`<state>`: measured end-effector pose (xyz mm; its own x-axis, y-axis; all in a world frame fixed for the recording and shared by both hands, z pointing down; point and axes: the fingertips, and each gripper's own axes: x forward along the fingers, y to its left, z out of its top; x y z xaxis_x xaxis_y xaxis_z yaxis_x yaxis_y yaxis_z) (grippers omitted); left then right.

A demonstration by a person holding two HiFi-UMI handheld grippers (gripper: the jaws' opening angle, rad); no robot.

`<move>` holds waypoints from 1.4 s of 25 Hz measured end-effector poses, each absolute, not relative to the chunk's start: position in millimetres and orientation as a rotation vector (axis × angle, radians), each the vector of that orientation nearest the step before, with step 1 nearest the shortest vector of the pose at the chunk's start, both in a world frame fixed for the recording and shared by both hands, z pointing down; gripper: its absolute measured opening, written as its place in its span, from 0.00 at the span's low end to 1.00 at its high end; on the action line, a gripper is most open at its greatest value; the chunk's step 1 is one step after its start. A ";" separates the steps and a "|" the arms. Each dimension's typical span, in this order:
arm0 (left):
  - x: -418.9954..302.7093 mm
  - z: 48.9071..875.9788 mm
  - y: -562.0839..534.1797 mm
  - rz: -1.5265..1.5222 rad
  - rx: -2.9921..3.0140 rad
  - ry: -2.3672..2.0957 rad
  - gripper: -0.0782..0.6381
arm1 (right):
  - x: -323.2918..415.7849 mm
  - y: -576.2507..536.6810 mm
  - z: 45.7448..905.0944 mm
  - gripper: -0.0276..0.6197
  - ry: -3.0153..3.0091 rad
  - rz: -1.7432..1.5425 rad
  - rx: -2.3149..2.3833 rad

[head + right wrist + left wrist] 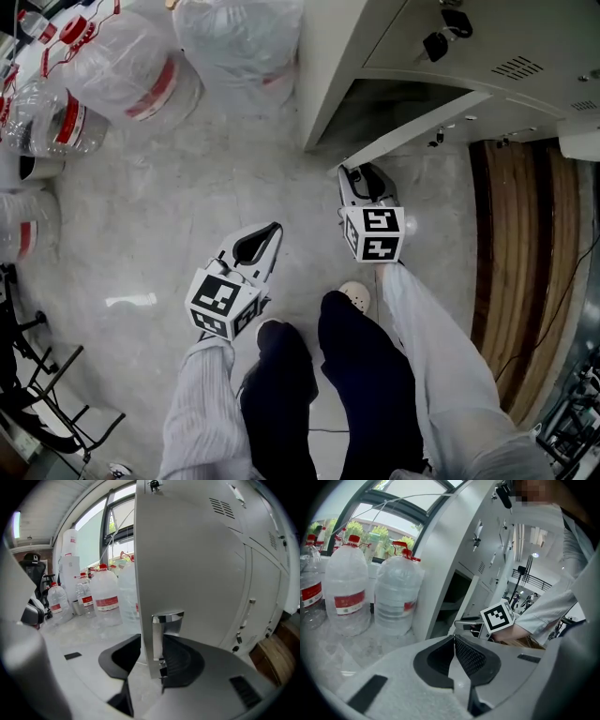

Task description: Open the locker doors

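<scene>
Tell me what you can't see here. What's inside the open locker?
Open locker's inside: head view, lost in dark shadow.
Right gripper view: the door fills the picture and covers that inside.
Bottle labels: left gripper view, print too small and blurred.
Leftmost water bottles: head view, cut off by the left edge.

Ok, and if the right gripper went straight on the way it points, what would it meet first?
The chrome handle on the locker door; it stands between the right gripper's open jaws, then probably the door face behind it.
</scene>
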<state>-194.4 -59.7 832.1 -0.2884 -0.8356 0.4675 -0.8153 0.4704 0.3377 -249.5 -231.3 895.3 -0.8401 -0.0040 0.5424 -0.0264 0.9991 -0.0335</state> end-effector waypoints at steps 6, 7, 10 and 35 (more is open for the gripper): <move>-173.2 824.3 -77.1 0.015 1.433 -2.074 0.12 | -215.5 -239.0 902.1 0.23 -2.529 0.034 0.022; -171.1 822.9 -80.7 0.024 1.440 -2.067 0.12 | -210.6 -240.4 902.2 0.23 -2.522 0.036 0.013; -164.8 818.7 -93.1 0.050 1.469 -2.043 0.12 | -195.5 -244.8 902.5 0.23 -2.508 0.041 0.000; -108.0 804.4 -188.8 0.125 1.656 -1.860 0.12 | -67.4 -337.0 906.9 0.17 -2.443 0.136 0.248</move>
<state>-108.0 -188.8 804.4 -0.0045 -0.8602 0.5100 -0.9205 0.2028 0.3339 -67.4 -337.0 906.9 -0.7581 -0.1432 0.6362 -0.2128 0.9765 -0.0338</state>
